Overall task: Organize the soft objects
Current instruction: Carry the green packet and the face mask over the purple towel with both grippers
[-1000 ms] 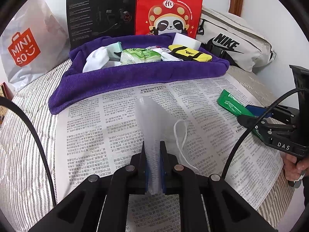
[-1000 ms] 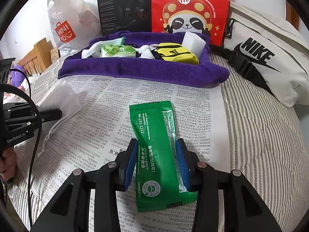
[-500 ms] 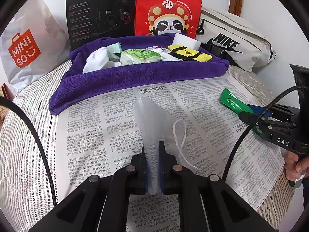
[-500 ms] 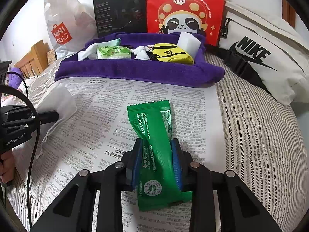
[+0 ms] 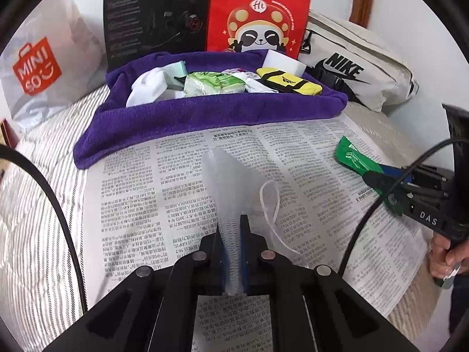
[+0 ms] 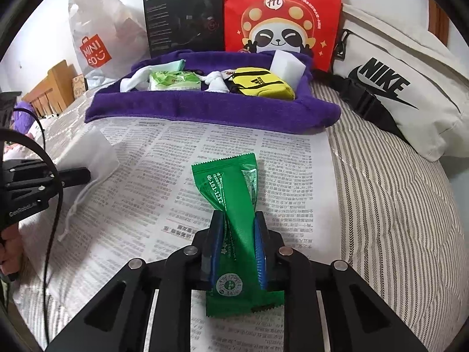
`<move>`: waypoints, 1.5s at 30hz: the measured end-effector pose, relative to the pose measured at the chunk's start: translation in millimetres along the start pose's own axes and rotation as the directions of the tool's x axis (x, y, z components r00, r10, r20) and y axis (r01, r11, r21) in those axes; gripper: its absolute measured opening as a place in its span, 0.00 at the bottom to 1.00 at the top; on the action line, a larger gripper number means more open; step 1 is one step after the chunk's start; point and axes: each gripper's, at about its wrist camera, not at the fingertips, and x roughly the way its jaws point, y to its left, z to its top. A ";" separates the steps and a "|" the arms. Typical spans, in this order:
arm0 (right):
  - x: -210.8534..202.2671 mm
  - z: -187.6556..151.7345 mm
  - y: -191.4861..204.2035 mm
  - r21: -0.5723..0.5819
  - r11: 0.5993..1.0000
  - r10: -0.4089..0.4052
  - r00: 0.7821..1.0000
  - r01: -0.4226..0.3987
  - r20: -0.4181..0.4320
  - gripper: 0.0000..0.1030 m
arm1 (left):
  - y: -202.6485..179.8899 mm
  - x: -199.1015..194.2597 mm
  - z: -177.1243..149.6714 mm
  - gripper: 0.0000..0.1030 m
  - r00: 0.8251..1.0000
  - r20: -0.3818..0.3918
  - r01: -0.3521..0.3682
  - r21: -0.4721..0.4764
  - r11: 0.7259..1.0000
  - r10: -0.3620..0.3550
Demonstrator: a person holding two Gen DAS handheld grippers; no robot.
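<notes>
My left gripper (image 5: 231,226) is shut on a white face mask (image 5: 225,182), held edge-up over the newspaper (image 5: 181,176), its ear loop (image 5: 271,202) hanging to the right. My right gripper (image 6: 238,220) is shut on a green wipes packet (image 6: 231,190), which is twisted between the jaws. The mask (image 6: 91,152) and left gripper (image 6: 73,176) show at the left of the right wrist view. The packet (image 5: 354,155) shows at the right of the left wrist view. A purple towel (image 5: 205,111) folded like a tray holds a white sock, a green tissue pack, a yellow pouch and a white sponge.
Behind the towel stand a black box (image 5: 155,20), a red panda bag (image 5: 258,14), a Miniso bag (image 5: 38,61) and a white Nike bag (image 5: 360,67). The newspaper lies on a striped bedspread (image 6: 395,205). A wooden bed frame (image 6: 49,91) shows at far left.
My right gripper has closed on the green packet and lifted it, so it now twists between the jaws. My left gripper holds the mask much as before.
</notes>
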 end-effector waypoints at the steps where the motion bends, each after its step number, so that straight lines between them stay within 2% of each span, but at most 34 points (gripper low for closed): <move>1: -5.7 1.7 0.7 0.000 1.000 0.005 1.000 -0.005 0.017 0.19 | 1.8 -1.2 0.1 0.07 1.000 0.000 -0.002 -0.007 1.000 0.002; 10: -33.8 32.7 15.8 -0.035 0.999 0.031 0.997 -0.028 0.077 0.20 | 16.8 -27.3 17.1 0.07 0.999 0.052 -0.012 -0.026 1.000 0.013; 24: -16.6 84.5 30.0 -0.038 0.997 0.070 0.995 -0.067 0.075 0.20 | 52.6 -55.0 69.7 0.07 0.991 0.128 -0.014 -0.077 0.997 0.024; 35: -2.0 150.1 30.4 -0.062 0.996 0.074 0.993 -0.068 0.097 0.21 | 66.2 -40.1 130.1 0.07 0.989 0.147 0.009 -0.096 0.995 0.005; 45: 40.9 207.8 0.2 0.025 0.993 0.109 0.990 -0.112 0.094 0.22 | 81.2 -7.2 180.1 0.07 0.988 0.151 0.042 -0.112 0.993 -0.024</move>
